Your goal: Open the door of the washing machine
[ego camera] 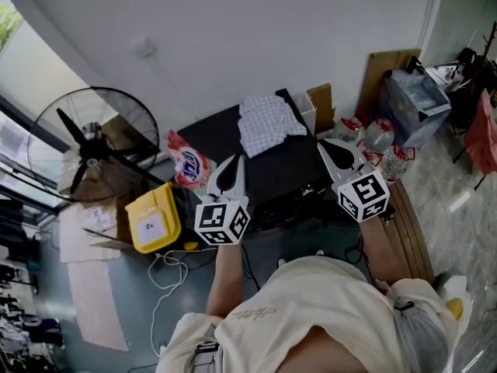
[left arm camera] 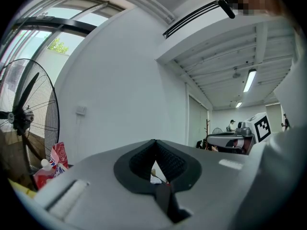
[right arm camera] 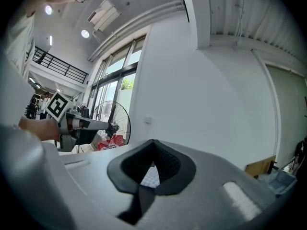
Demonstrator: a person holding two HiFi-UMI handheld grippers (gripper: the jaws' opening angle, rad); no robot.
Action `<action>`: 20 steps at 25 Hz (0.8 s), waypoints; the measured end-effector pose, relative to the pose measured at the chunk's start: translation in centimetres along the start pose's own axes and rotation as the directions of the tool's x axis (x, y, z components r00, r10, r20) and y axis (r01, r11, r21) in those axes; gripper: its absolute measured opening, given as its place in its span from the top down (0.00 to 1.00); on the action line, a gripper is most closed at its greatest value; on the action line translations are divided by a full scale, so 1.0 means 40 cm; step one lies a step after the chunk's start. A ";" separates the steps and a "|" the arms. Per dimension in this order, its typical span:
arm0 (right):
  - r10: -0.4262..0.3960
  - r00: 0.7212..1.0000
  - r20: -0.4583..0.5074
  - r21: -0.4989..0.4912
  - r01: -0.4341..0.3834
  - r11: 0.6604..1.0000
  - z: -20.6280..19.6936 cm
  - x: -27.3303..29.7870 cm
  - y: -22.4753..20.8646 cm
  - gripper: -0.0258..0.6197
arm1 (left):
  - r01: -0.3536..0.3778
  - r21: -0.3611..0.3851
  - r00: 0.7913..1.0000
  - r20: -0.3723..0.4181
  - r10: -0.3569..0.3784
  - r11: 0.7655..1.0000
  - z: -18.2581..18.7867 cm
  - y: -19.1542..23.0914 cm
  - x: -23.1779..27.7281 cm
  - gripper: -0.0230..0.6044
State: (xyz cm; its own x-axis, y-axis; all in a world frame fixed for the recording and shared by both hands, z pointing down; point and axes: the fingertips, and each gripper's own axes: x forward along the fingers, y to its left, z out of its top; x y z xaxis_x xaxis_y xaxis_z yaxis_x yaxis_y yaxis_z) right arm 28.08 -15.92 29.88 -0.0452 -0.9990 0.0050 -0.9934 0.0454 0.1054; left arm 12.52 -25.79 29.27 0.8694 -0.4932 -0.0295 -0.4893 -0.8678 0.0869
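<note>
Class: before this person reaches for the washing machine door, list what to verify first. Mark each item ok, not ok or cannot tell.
1. Left hand-held gripper empty: ok, nothing between its jaws.
2. Right hand-held gripper empty: ok, nothing held.
3. Jaws apart, ready to take a handle: not ok, both pairs are together.
4. Washing machine door and handle in sight: cannot tell, mainly the dark top shows.
5. Checked cloth clear of the front: ok, it lies on the top.

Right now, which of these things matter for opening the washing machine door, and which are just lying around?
For the job: washing machine, left gripper, right gripper.
Just lying about: checked cloth, fan, yellow container, red printed bag, water bottles.
</note>
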 end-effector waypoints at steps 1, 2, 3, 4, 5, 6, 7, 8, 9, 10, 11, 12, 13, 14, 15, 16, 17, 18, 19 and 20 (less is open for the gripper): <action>0.006 1.000 0.000 0.001 -0.006 1.000 -0.002 0.000 0.004 0.96 | -0.002 0.001 1.000 -0.003 0.002 1.000 -0.004 0.000 -0.003 0.93; 0.013 1.000 0.000 0.001 -0.013 1.000 -0.004 -0.001 0.009 0.96 | -0.003 0.001 1.000 -0.006 0.003 1.000 -0.008 0.000 -0.006 0.93; 0.018 1.000 0.000 0.001 -0.018 1.000 -0.006 -0.002 0.014 0.96 | -0.003 0.001 1.000 -0.009 0.003 1.000 -0.012 0.000 -0.009 0.93; 0.022 1.000 -0.002 0.001 -0.022 1.000 -0.009 -0.002 0.018 0.96 | -0.003 -0.001 1.000 -0.012 0.003 1.000 -0.015 -0.001 -0.011 0.93; 0.024 1.000 -0.005 0.001 -0.024 1.000 -0.012 -0.003 0.021 0.96 | -0.001 -0.004 1.000 -0.015 0.001 1.000 -0.018 -0.001 -0.012 0.93; 0.024 1.000 -0.009 0.003 -0.024 1.000 -0.015 -0.004 0.024 0.96 | 0.000 -0.007 1.000 -0.018 0.000 1.000 -0.021 -0.001 -0.013 0.93; 0.025 1.000 -0.012 0.006 -0.025 1.000 -0.019 -0.006 0.027 0.96 | 0.001 -0.008 1.000 -0.021 -0.002 1.000 -0.024 -0.002 -0.015 0.93; 0.025 1.000 -0.016 0.010 -0.024 1.000 -0.022 -0.009 0.029 0.96 | 0.003 -0.009 1.000 -0.025 -0.003 1.000 -0.027 -0.002 -0.017 0.94; 0.024 1.000 -0.019 0.013 -0.024 1.000 -0.025 -0.011 0.031 0.96 | 0.004 -0.010 1.000 -0.028 -0.004 1.000 -0.031 -0.003 -0.018 0.93; 0.024 1.000 -0.020 0.015 -0.023 1.000 -0.026 -0.013 0.031 0.96 | 0.004 -0.012 1.000 -0.031 -0.005 1.000 -0.036 -0.002 -0.019 0.93; 0.023 1.000 -0.021 0.016 -0.023 1.000 -0.027 -0.014 0.032 0.96 | 0.004 -0.015 0.999 -0.035 -0.004 1.000 -0.041 -0.001 -0.020 0.93; 0.023 1.000 -0.021 0.016 -0.023 1.000 -0.027 -0.014 0.032 0.96 | 0.002 -0.019 0.999 -0.038 -0.003 1.000 -0.046 0.002 -0.021 0.93; 0.023 1.000 -0.021 0.016 -0.023 1.000 -0.026 -0.013 0.034 0.96 | 0.000 -0.023 0.999 -0.042 -0.001 1.000 -0.051 0.005 -0.023 0.93; 0.024 1.000 -0.020 0.015 -0.023 1.000 -0.027 -0.012 0.035 0.96 | -0.001 -0.027 0.999 -0.046 0.000 1.000 -0.055 0.008 -0.025 0.93; 0.023 1.000 -0.020 0.016 -0.023 1.000 -0.028 -0.012 0.037 0.96 | -0.002 -0.029 0.999 -0.050 0.000 1.000 -0.059 0.011 -0.027 0.93; 0.022 1.000 -0.021 0.019 -0.021 1.000 -0.030 -0.012 0.037 0.96 | -0.001 -0.030 0.999 -0.052 0.000 1.000 -0.061 0.012 -0.028 0.93; 0.020 1.000 -0.022 0.022 -0.019 1.000 -0.033 -0.011 0.037 0.96 | 0.000 -0.030 0.999 -0.053 -0.001 1.000 -0.061 0.013 -0.028 0.93; 0.018 1.000 -0.024 0.026 -0.017 1.000 -0.035 -0.011 0.037 0.96 | 0.000 -0.030 0.999 -0.053 -0.002 1.000 -0.060 0.015 -0.028 0.93; 0.016 1.000 -0.024 0.031 -0.016 0.999 -0.037 -0.010 0.036 0.96 | 0.001 -0.030 0.999 -0.051 -0.002 1.000 -0.059 0.016 -0.027 0.93; 0.016 1.000 -0.025 0.035 -0.015 0.999 -0.038 -0.009 0.035 0.96 | 0.001 -0.030 0.999 -0.049 -0.002 1.000 -0.058 0.018 -0.026 0.93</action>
State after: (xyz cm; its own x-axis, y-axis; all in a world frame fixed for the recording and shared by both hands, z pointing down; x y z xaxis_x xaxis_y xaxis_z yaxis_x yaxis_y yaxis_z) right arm 26.85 -15.49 31.55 -0.0581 -0.9978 0.0314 -0.9957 0.0602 0.0705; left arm 11.41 -25.75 31.66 0.8728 -0.4877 0.0194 -0.4864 -0.8659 0.1168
